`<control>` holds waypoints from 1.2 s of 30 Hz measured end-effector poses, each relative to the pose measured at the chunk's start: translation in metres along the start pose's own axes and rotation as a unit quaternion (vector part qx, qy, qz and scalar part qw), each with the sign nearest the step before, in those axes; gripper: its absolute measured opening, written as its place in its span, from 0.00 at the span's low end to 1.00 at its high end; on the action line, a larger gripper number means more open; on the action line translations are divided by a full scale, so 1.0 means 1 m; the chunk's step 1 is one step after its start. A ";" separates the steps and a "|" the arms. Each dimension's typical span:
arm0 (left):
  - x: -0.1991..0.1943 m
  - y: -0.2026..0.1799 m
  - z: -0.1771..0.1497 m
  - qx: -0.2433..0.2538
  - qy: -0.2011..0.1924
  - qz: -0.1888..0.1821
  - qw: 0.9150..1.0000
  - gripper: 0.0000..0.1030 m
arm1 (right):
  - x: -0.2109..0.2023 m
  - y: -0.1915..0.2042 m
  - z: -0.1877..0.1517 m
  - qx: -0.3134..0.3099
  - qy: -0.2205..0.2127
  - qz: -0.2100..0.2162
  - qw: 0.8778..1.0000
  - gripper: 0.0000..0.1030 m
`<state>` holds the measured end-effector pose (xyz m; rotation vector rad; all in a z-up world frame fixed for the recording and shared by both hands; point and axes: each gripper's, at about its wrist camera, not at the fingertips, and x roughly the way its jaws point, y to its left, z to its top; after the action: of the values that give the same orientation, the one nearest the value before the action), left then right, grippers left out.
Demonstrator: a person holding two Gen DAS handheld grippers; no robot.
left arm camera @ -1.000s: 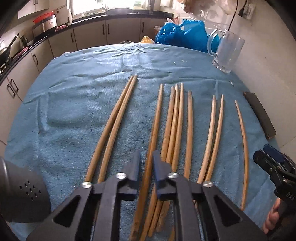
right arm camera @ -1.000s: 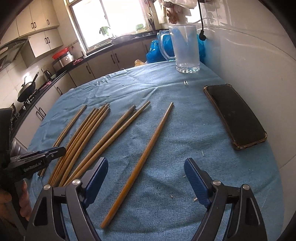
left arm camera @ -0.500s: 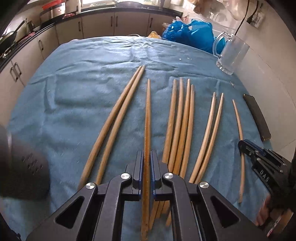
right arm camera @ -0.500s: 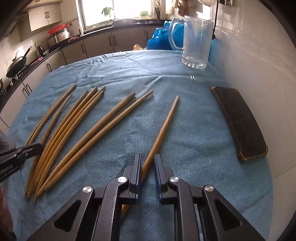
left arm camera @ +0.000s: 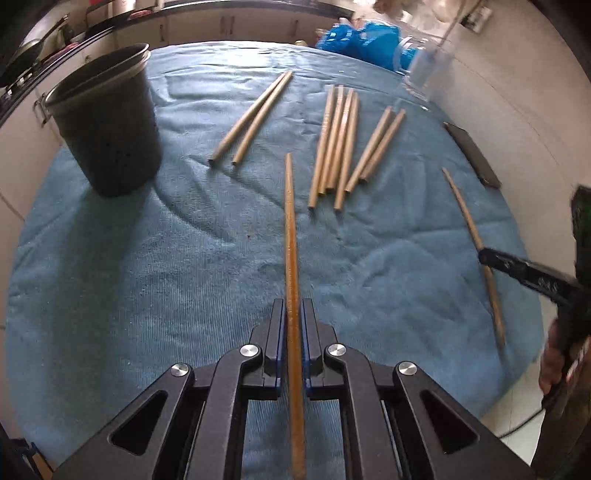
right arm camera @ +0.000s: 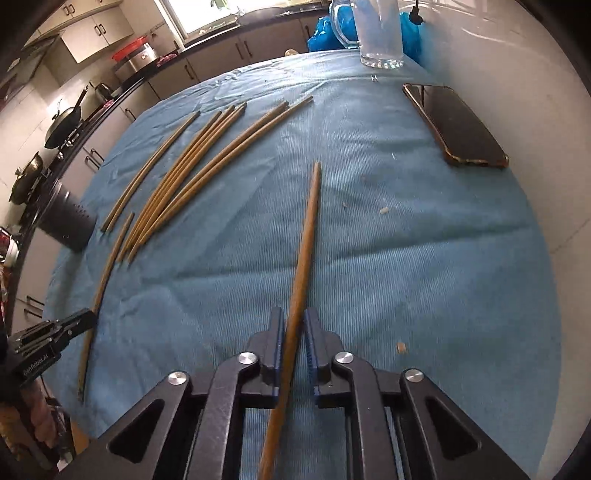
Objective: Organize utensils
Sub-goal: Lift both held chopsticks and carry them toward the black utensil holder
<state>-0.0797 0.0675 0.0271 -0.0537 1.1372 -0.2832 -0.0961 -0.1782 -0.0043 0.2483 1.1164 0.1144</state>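
My left gripper (left arm camera: 294,314) is shut on a wooden chopstick (left arm camera: 290,236) and holds it raised above the blue cloth (left arm camera: 147,280). My right gripper (right arm camera: 294,321) is shut on another chopstick (right arm camera: 307,236), also lifted; that stick shows in the left wrist view (left arm camera: 469,221). Several more chopsticks lie on the cloth: a pair (left arm camera: 255,114), a bundle (left arm camera: 336,140) and a second pair (left arm camera: 376,147). A dark perforated utensil holder (left arm camera: 107,118) stands upright at the left, also in the right wrist view (right arm camera: 68,225).
A glass mug (right arm camera: 378,33) stands at the far edge by the white wall. A phone (right arm camera: 456,125) lies on the right of the cloth. A blue bag (left arm camera: 362,40) sits behind the table. Kitchen counters run along the left.
Both grippers, shut on their chopsticks, have lifted them off the cloth and pulled back. The utensil holder has come fully into the left wrist view.
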 end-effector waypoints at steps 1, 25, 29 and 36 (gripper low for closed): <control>-0.003 0.000 0.001 0.006 -0.006 0.001 1.000 0.07 | -0.001 0.001 0.001 -0.002 0.004 0.001 1.000 0.28; 0.056 0.020 0.100 -0.038 0.022 -0.027 0.999 0.11 | 0.051 0.011 0.102 -0.054 0.052 -0.075 0.994 0.23; 0.058 0.014 0.105 -0.028 0.027 -0.007 0.999 0.11 | 0.058 0.015 0.113 -0.057 0.071 -0.084 0.992 0.23; 0.059 0.005 0.106 -0.008 0.023 0.011 1.000 0.05 | 0.070 0.026 0.129 -0.068 0.098 -0.098 0.988 0.08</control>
<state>0.0397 0.0470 0.0182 -0.0490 1.1853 -0.2574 0.0514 -0.1560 -0.0056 0.0040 1.3165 0.0410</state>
